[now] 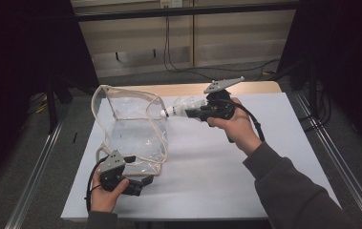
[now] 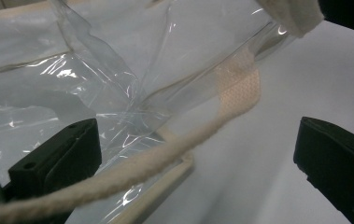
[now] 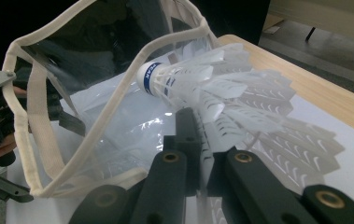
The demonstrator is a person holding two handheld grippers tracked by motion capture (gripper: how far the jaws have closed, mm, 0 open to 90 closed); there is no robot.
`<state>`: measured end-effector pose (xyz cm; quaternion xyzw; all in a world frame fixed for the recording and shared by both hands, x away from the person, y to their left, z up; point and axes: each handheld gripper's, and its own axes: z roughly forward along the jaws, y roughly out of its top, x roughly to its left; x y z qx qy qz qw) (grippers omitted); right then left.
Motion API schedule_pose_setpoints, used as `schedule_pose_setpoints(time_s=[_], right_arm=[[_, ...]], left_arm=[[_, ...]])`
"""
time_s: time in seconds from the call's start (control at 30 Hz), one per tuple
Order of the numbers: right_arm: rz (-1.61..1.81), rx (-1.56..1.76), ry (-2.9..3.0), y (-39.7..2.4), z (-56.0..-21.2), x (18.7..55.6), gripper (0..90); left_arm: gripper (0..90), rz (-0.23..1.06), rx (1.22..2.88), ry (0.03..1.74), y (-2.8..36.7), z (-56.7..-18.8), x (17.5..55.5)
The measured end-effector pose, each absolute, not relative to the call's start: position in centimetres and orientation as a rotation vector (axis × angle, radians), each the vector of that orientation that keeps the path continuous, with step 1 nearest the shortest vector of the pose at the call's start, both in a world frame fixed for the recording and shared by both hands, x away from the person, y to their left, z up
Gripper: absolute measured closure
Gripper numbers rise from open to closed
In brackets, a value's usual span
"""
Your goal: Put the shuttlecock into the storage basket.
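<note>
Now the desk [image 1: 226,171] lies under a white sheet, and on its left side stands the clear bag [image 1: 135,129], its cream-trimmed mouth turned right. My left hand-held gripper [image 1: 140,183] sits at the bag's near corner with jaws spread, the cord handle [image 2: 118,179] lying between them ungripped. My right hand-held gripper [image 1: 193,113] is clenched on the feathers of the shuttlecock [image 1: 178,110], cork nose just at the rim. To do this well, I judge I should keep the mouth gaping and slide it in nose first.
</note>
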<state>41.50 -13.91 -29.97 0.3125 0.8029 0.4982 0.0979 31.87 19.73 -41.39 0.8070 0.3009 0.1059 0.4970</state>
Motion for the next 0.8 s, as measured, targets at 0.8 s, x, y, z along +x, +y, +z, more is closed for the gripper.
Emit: schedule_pose_setpoints(time_s=[0.8], right_arm=[[1.459, 0.879, 2.370, -11.3, -28.0, 41.6, 88.5]], left_arm=[[0.8, 0.256, 1.953, 0.725, 19.8, -41.4, 31.9]])
